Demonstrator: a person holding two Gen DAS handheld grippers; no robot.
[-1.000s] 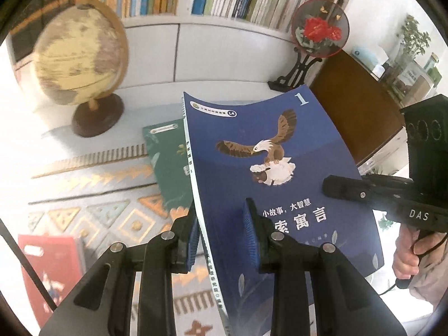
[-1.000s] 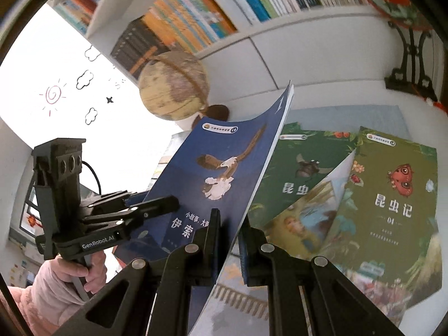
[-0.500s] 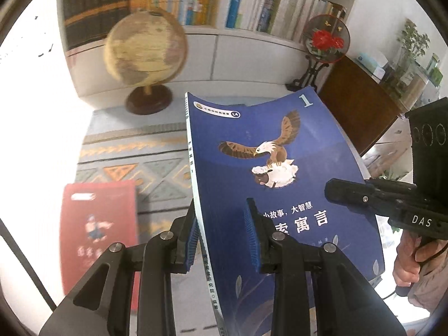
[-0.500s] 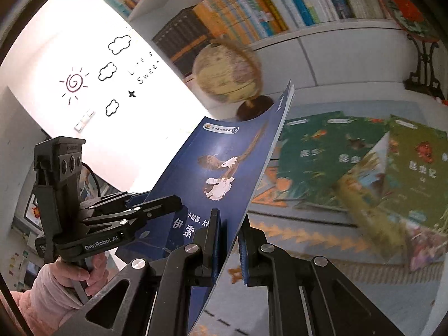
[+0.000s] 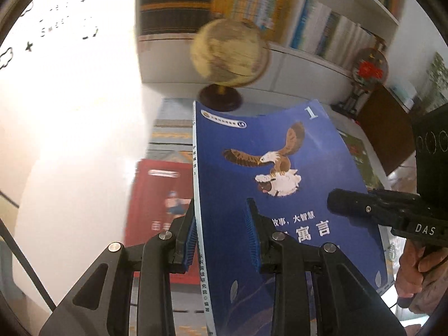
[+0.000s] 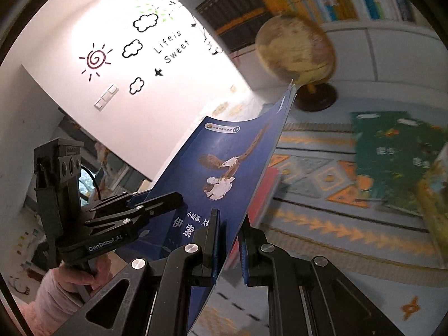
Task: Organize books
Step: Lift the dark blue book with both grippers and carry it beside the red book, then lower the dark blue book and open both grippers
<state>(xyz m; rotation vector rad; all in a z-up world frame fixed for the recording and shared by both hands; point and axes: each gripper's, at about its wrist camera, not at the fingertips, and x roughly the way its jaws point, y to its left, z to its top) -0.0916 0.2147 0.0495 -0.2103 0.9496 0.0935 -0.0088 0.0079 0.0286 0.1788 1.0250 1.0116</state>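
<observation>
Left wrist view: white bookshelves (image 5: 280,56) at the far side hold rows of upright books (image 5: 252,2), dark spines on the left, yellow and blue ones to the right, with a globe (image 5: 228,53) standing in front of them. Held in the air over a patterned rug (image 6: 336,173), a blue book (image 5: 274,196) with an eagle on its cover is gripped from both sides. The left gripper (image 5: 221,240) is clamped on its spine edge near the bottom, pointing steeply downward. The right gripper (image 6: 228,242) is closed on the opposite edge, angled down more gently, a hand (image 5: 420,274) wrapped round its handle. A red book (image 5: 159,210) lies on the rug just behind the blue one; green books (image 6: 397,154) lie further right. The cover bows slightly between the two grips.
</observation>
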